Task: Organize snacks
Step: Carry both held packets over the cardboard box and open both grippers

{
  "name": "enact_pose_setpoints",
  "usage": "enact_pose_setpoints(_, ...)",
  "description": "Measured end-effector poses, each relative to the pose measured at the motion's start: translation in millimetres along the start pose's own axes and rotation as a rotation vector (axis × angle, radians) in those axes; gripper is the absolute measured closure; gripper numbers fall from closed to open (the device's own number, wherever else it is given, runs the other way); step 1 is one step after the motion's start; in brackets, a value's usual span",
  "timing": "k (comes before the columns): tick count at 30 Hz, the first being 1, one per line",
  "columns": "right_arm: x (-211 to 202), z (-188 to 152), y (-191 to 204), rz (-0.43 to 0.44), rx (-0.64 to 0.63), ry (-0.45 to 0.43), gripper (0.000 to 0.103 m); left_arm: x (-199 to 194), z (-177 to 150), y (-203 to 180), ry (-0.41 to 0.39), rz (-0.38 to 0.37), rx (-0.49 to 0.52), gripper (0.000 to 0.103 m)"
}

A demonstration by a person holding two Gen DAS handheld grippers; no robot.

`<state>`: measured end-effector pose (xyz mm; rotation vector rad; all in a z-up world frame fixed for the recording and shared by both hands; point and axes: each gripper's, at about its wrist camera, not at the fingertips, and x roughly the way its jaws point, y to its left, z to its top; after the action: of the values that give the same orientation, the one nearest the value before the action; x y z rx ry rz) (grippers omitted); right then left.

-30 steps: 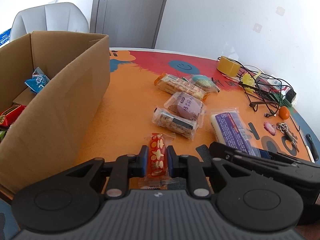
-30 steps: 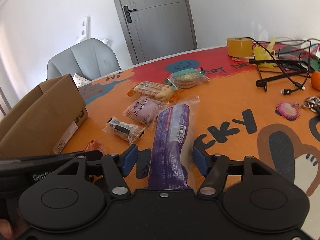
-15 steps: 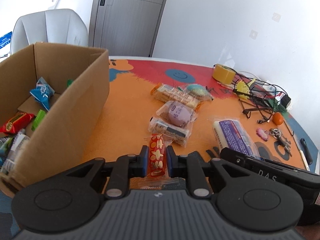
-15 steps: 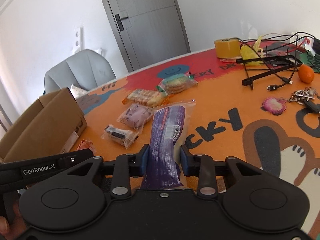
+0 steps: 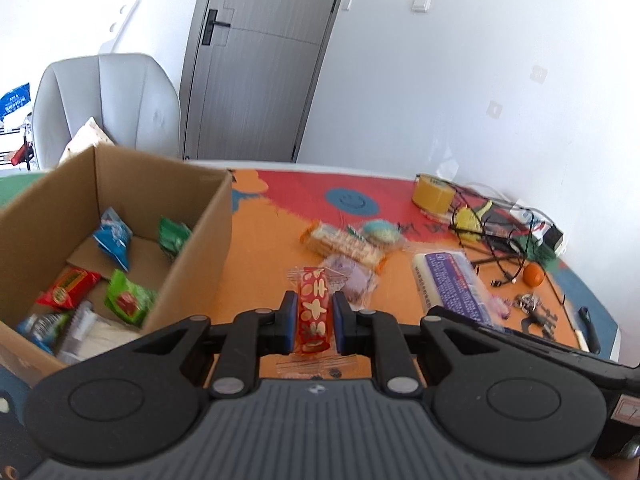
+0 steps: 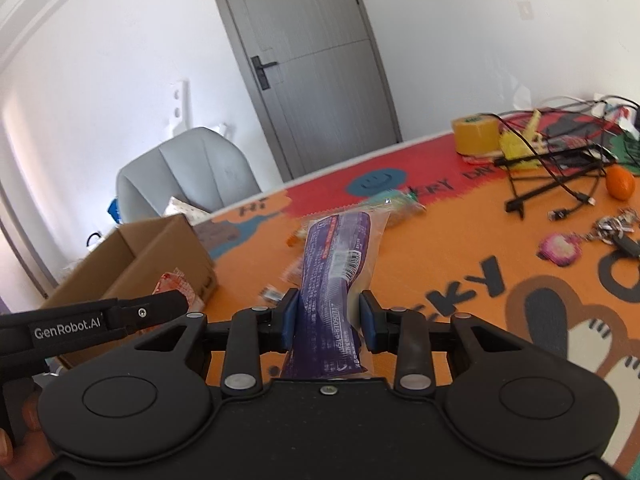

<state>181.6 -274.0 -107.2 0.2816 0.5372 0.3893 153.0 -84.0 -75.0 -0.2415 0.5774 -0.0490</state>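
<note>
Snacks held: left gripper (image 5: 313, 322) clamps red packet (image 5: 313, 316); right gripper (image 6: 328, 320) pinches purple pack (image 6: 334, 276) at one end; slick wrap may slip before cardboard box (image 5: 192, 264), lower left.

The table (image 5: 260, 248) with its orange cartoon cover carries a cardboard box (image 5: 192, 240) at left, snack packets (image 5: 344, 244) mid-frame, tape roll (image 5: 434, 197) and cables (image 5: 500, 240) upper right.

The left claw's (image 6: 168, 308) side reads "GenRobot.AI" in white. The worktop's mat (image 6: 460, 240) carries large black letters: "KY" near the front, "ERY D" on the red band beside a blue smiley, and "Hi" near the box (image 6: 160, 252). The purple pack (image 6: 336, 276) shows a barcode with digits ending "…6078 1152"; its other print is too small to read.
</note>
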Motion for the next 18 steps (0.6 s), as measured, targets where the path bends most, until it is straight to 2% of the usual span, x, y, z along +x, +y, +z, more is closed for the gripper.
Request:
enact_pose_setpoints(7,-1,15,23,0.043,-0.025,-0.027,0.07,-21,21,12,-0.063,0.016,-0.01,0.086)
enact_pose_setpoints(18,15,29,63,0.114,-0.077,-0.021,0.07,-36,44,51,-0.108,0.078,-0.056,0.086)
